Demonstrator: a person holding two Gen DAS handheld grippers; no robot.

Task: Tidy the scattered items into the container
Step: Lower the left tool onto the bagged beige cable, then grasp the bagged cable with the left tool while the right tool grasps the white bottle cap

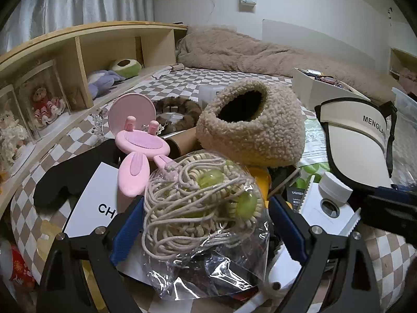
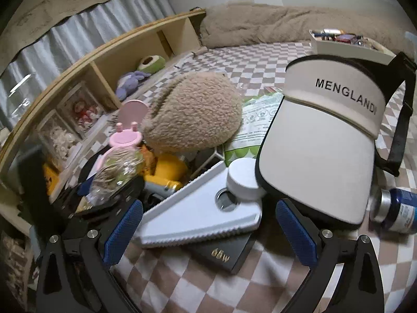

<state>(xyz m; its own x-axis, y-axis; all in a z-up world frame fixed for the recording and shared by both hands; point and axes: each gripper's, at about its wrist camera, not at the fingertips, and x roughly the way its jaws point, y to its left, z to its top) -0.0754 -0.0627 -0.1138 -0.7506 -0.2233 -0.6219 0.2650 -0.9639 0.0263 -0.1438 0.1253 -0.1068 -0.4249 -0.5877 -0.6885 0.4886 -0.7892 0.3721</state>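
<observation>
My left gripper [image 1: 207, 229] is open over a heap of items, its blue pads either side of a clear plastic bag of beige cord and green beads [image 1: 203, 198] without pressing on it. Behind the bag lie a pink bunny mirror [image 1: 138, 140] and a fluffy beige hat [image 1: 247, 127]. My right gripper [image 2: 209, 232] is open, with a white triangular package [image 2: 200, 216] lying between its fingers on a black box marked 65W [image 2: 221, 255]. A cream MENGLAND visor [image 2: 325, 135] rests just to the right. I cannot make out the container's rim under the heap.
A checkered bedspread [image 2: 182, 287] lies underneath. A blue can [image 2: 398, 208] lies at the right. A white box of small things [image 1: 312, 91] stands at the back right, a wooden shelf with plush toys [image 1: 78, 60] runs along the left, and a brown blanket [image 1: 247, 52] lies behind.
</observation>
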